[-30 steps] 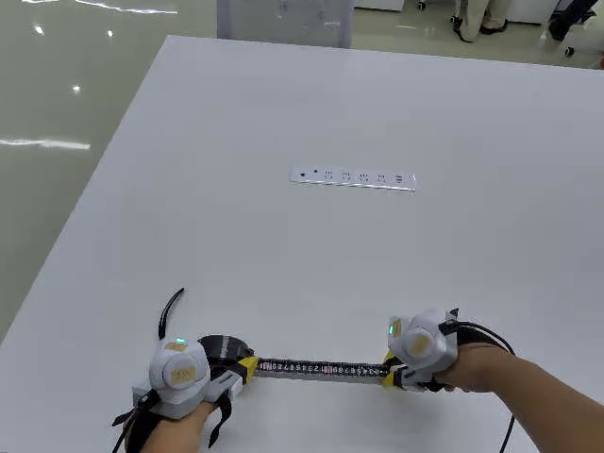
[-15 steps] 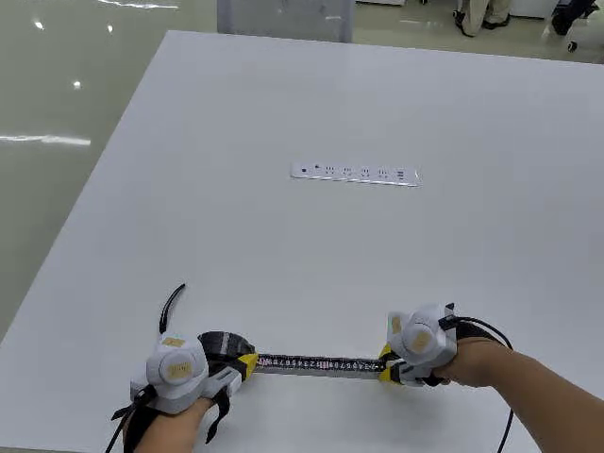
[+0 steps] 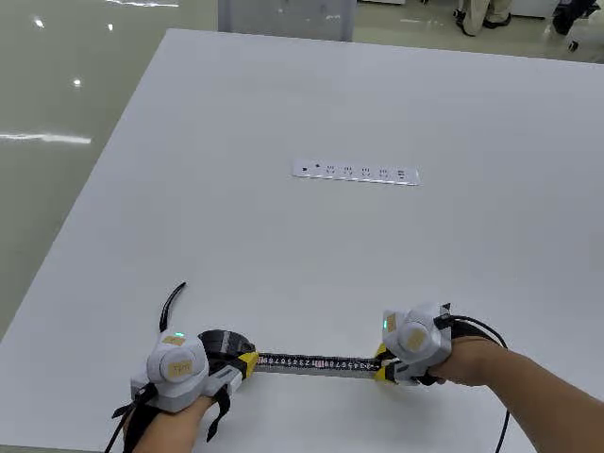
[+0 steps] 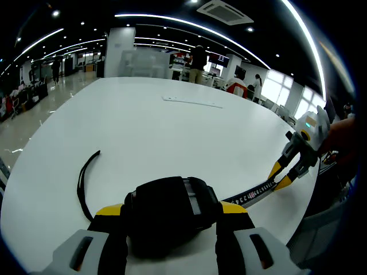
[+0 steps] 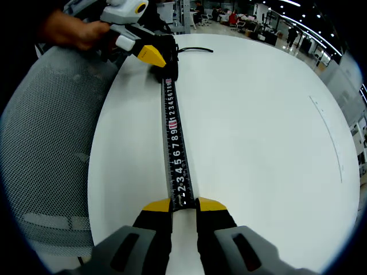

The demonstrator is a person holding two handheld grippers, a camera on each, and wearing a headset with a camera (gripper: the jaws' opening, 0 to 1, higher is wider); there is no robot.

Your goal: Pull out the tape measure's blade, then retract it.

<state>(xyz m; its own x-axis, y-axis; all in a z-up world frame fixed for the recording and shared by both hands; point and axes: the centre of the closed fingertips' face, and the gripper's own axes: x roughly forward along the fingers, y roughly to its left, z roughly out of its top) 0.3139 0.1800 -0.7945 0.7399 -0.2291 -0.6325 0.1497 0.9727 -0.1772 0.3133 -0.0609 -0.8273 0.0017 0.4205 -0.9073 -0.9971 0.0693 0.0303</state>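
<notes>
On the white desk (image 3: 283, 113), the tape measure (image 4: 169, 212) is clamped in the fingers (image 4: 110, 211) of the left gripper (image 4: 172, 211), and the tip of the blade (image 5: 174, 137) is pinched by the right gripper (image 5: 184, 204). The exposed blade is seen slightly shorter than a second ago, so the pull is judged done and retraction begun.

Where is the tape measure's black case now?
In the head view the case sits low on the left, near the table's front edge, gripped by the left gripper; its blade runs right to the right gripper.
</notes>
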